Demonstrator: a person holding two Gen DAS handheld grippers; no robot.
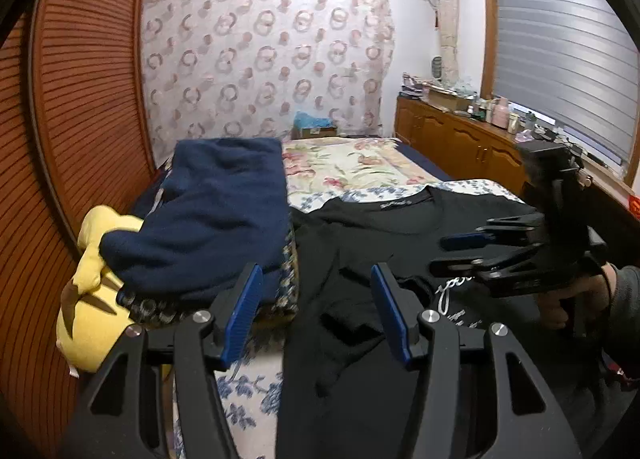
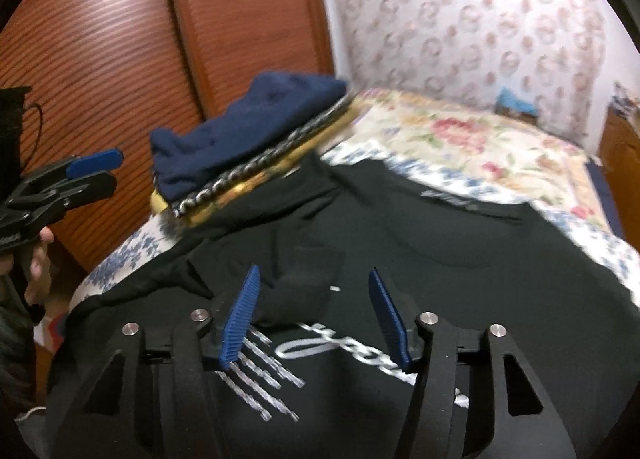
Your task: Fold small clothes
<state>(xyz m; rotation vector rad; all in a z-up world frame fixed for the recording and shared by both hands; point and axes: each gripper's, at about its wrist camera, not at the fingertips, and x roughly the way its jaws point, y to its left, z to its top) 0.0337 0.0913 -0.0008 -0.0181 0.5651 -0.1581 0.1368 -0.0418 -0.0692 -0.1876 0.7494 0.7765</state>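
Left gripper (image 1: 316, 311) jaws apart, empty; black shirt (image 1: 360, 359) spread below them. Right gripper (image 2: 314, 315) jaws apart over the shirt's white print (image 2: 320, 347). Navy garment (image 2: 248, 131) lies folded beyond.

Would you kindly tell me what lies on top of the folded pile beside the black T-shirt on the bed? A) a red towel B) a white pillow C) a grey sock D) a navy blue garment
D: the left wrist view shows a navy blue garment lying on top of the folded pile, just left of the black T-shirt spread on the bed, and the right wrist view agrees.
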